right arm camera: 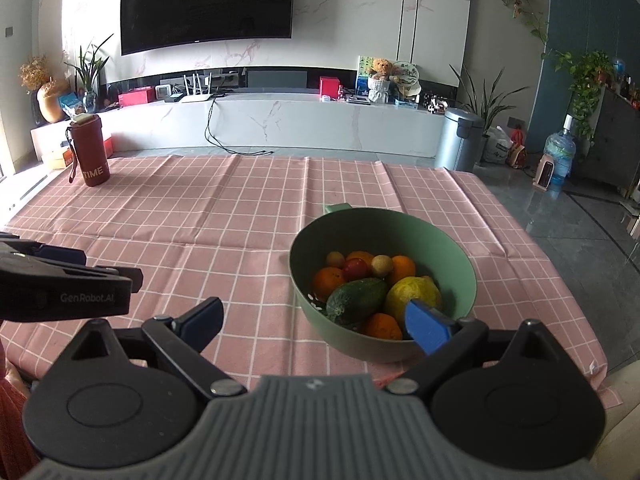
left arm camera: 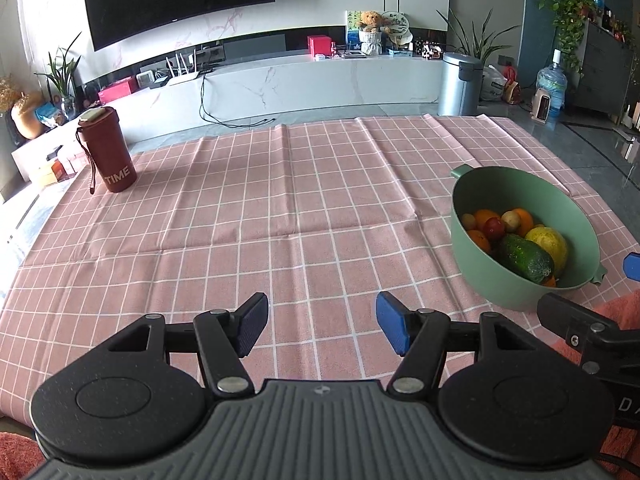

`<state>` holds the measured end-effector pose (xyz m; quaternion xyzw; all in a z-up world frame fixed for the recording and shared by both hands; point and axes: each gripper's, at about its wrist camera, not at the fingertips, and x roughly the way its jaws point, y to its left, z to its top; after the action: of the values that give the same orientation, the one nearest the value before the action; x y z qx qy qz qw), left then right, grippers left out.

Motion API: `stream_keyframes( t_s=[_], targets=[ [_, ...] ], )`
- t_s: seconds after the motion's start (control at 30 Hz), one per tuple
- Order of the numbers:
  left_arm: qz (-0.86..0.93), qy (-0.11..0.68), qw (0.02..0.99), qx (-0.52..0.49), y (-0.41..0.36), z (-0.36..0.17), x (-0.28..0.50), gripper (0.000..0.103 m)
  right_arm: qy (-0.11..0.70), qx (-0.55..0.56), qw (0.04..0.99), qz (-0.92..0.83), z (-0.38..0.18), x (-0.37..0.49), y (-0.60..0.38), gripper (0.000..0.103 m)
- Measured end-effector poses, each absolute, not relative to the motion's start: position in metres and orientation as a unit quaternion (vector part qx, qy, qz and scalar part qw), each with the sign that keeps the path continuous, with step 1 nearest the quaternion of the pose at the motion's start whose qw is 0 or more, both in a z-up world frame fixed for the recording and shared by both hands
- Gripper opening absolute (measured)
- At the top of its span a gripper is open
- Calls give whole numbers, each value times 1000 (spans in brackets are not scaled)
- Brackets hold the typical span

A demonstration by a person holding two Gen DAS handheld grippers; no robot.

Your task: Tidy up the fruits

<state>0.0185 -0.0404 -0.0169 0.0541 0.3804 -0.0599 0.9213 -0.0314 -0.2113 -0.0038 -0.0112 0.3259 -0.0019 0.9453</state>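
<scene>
A green bowl (left arm camera: 476, 276) (right arm camera: 460, 264) stands on the pink checked tablecloth and holds oranges (right arm camera: 328, 280), a lemon (right arm camera: 412, 292) (left arm camera: 550, 242), a dark green cucumber (right arm camera: 356, 298) (left arm camera: 524, 258), a small red fruit (right arm camera: 356, 268) and pale round fruits. My left gripper (left arm camera: 322, 326) hangs open over bare cloth, left of the bowl, nothing between its fingers. My right gripper (right arm camera: 316, 320) is open too, near the bowl's front rim, with its right fingertip (right arm camera: 424, 326) in front of the lemon. Its body (left arm camera: 580, 328) shows in the left wrist view.
A dark red tumbler (left arm camera: 106, 150) (right arm camera: 90, 150) marked TIME stands at the far left of the table. Beyond the table's far edge lie a white TV bench, a metal bin (right arm camera: 460, 144) and a water bottle (right arm camera: 560, 156). Orange-red cloth (left arm camera: 624, 312) lies near the front edge.
</scene>
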Motion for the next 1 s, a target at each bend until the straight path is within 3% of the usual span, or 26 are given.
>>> stream_keyframes(
  t_s=[1.0],
  targets=[
    [-59, 379, 922, 57, -42, -7, 15, 73, 330, 10, 944, -9, -4, -31, -215, 94]
  ],
)
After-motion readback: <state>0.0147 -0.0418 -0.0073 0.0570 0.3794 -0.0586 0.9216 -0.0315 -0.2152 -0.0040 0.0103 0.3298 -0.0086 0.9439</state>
